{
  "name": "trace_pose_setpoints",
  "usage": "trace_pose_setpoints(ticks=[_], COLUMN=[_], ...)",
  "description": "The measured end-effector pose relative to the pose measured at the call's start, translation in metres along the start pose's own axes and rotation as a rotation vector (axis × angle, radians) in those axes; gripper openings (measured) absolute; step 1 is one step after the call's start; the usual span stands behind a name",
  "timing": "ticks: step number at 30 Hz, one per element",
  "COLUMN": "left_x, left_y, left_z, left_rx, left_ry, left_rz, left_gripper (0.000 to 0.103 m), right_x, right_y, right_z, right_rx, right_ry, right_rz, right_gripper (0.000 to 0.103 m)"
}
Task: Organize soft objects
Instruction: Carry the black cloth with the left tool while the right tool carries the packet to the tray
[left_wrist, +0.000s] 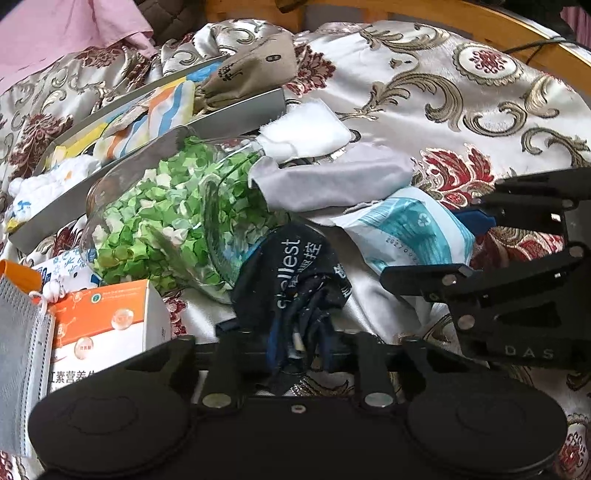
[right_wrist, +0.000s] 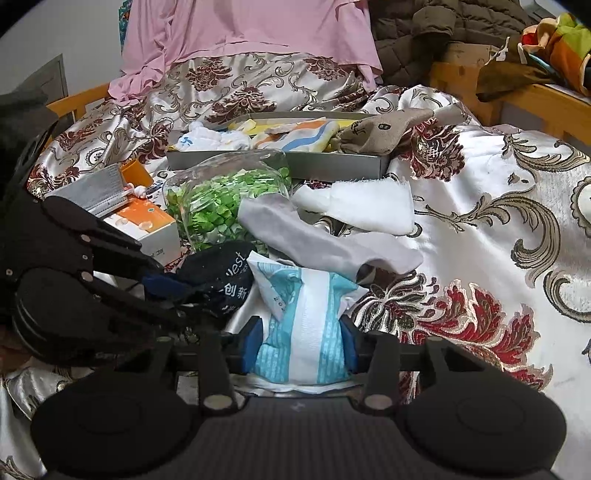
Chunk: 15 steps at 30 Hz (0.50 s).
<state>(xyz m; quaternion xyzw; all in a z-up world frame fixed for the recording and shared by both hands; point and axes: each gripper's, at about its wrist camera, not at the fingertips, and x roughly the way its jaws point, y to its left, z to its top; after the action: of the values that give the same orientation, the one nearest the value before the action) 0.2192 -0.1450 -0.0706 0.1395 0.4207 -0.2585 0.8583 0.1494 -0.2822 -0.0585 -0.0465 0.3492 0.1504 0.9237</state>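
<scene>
left tool (left_wrist: 291, 354) pinches the dark cloth (left_wrist: 291, 273); right tool (right_wrist: 299, 343) squeezes the blue packet (right_wrist: 299, 325), likely bound for the tray (right_wrist: 332, 164) ahead.

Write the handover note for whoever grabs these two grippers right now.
Left gripper: shut on the black printed cloth, beside the glass jar of green bits.
Right gripper: shut on the blue-and-white soft packet.
Grey tray: already holds the striped cloth, a white cloth and part of the tan drawstring pouch.
Left: both held items, plus the grey cloth and white fleece piece lying loose on the bedspread.
</scene>
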Motion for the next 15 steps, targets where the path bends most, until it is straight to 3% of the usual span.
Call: trace_pose_setpoints(ticks=[5,8,15], left_x=[-0.01,-0.027,-0.057], left_y=[0.009,0.011,0.015], left_z=[-0.002,-0.008,-0.023], left_rx=[-0.095,-0.179,-0.348], left_ry=[-0.027,-0.122,-0.248], left_rz=[-0.02,-0.042,-0.045], left_gripper=[0.008,0.008,0.007], right_x=[-0.009,-0.015,-0.037], right_y=[0.005,0.006,0.007], right_z=[0.0,0.001,0.005], right_rx=[-0.002,0.014,0.062], right_ry=[-0.017,-0.034,-0.109], right_rz=[-0.007,-0.009,-0.018], right_gripper=[0.046,0.046,0.046])
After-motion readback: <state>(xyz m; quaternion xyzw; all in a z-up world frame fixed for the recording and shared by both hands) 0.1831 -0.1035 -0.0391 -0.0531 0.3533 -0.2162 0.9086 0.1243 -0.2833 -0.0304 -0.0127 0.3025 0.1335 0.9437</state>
